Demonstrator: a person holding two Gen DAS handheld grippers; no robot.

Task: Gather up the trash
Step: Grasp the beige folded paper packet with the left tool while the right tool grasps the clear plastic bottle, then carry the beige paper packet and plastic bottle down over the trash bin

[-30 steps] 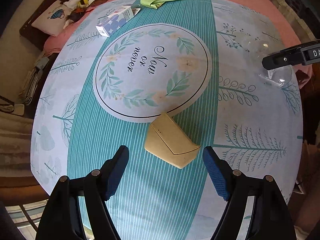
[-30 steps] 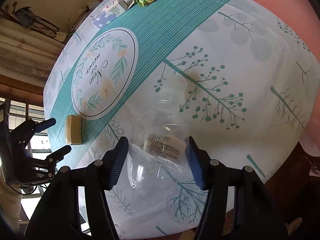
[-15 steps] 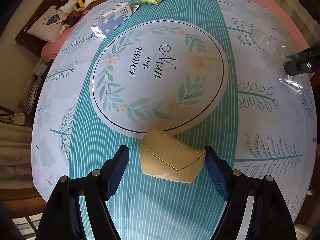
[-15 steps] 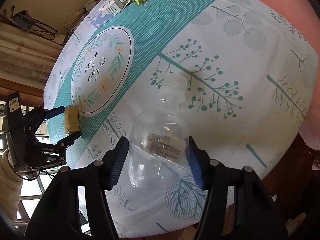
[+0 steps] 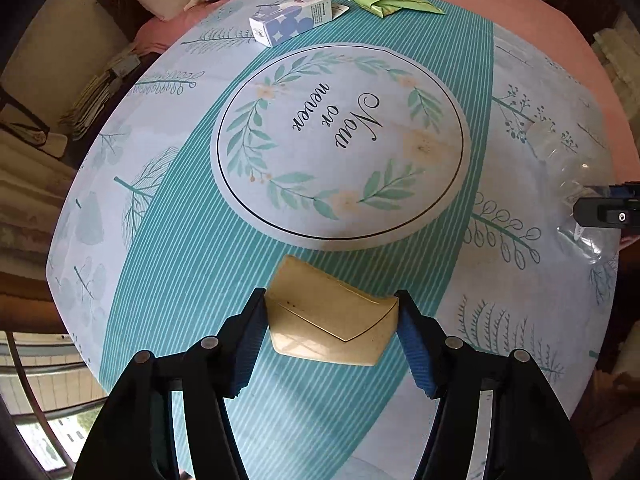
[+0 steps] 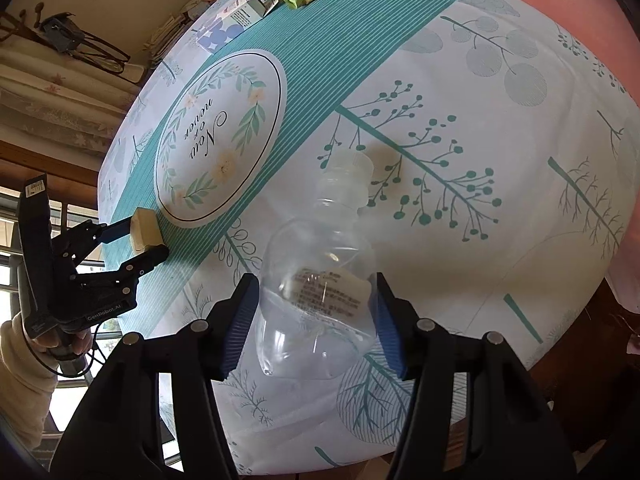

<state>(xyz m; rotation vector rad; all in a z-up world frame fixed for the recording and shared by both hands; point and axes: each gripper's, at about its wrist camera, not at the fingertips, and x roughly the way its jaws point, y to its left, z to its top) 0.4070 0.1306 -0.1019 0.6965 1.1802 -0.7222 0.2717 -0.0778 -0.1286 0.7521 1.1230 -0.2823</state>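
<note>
A tan envelope-shaped box (image 5: 332, 328) lies on the teal stripe of the tablecloth (image 5: 180, 240). My left gripper (image 5: 330, 296) straddles it, its jaws closing, and both blue pads meet the box's sides. The right wrist view shows the same grip (image 6: 146, 240) on the box (image 6: 145, 228). A clear plastic bottle (image 6: 320, 248) lies on its side, cap end pointing away. My right gripper (image 6: 316, 280) has its pads against the bottle's body, its jaws narrowing slightly. At the right edge of the left wrist view, the bottle (image 5: 576, 168) shows with one right finger (image 5: 600, 216).
A blue-and-white carton (image 5: 292, 20) and a green packet (image 5: 396, 0) lie at the table's far side. A pillow and soft toys sit beyond on a pink bed. The table edge drops off close behind both grippers. A hand (image 6: 76, 344) holds the left gripper.
My left gripper came over the tan box, rolled to line up with it, and its jaws narrowed until they met its sides. The right gripper stayed around the bottle.
</note>
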